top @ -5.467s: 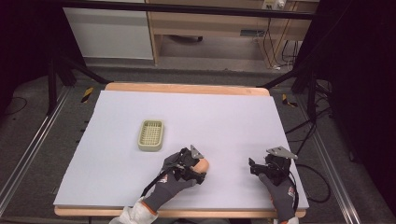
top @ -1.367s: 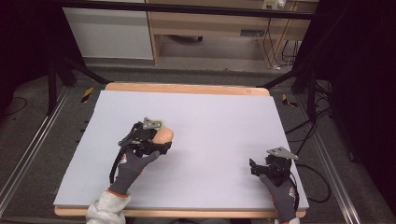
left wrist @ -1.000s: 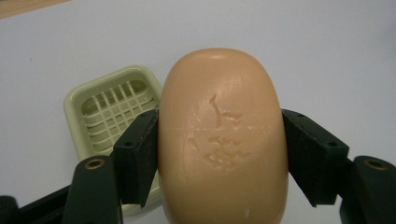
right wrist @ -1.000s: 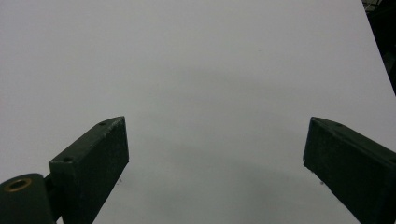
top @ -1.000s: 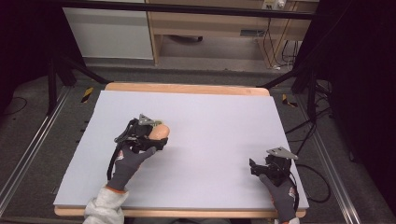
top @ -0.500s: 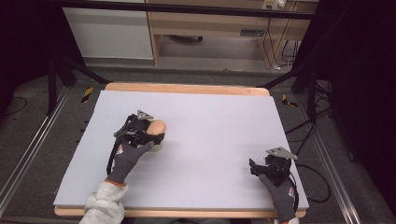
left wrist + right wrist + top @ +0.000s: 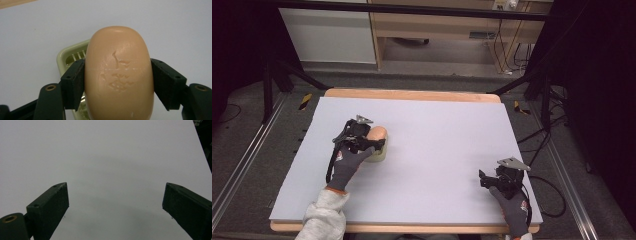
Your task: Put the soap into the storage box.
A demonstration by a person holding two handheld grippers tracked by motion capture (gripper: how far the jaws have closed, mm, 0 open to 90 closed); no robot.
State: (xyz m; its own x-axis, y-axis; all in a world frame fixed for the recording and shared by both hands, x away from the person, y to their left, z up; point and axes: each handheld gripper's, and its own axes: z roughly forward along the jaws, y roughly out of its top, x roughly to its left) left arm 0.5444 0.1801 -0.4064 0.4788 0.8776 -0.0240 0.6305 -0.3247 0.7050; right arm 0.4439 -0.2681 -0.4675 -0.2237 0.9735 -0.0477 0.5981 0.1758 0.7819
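My left gripper (image 7: 371, 139) is shut on a peach-coloured bar of soap (image 7: 119, 75), one black jaw on each long side. The soap (image 7: 377, 134) hangs just over a pale green slatted soap dish (image 7: 67, 54), which lies on the table at mid-left (image 7: 378, 155) and is mostly hidden under the soap and the gloved hand. I cannot tell whether soap and dish touch. My right gripper (image 7: 115, 200) stands open with nothing between its jaws, resting near the table's front right corner (image 7: 492, 180).
The white table top (image 7: 447, 135) has a wooden rim at the back and front. Black stand legs, cables and floor rails lie around the table. A wooden cabinet stands behind it.
My left gripper has carried the soap from the table's front middle to the mid-left, over the soap dish, and over the last second has sunk slightly toward it. The right gripper has not moved.
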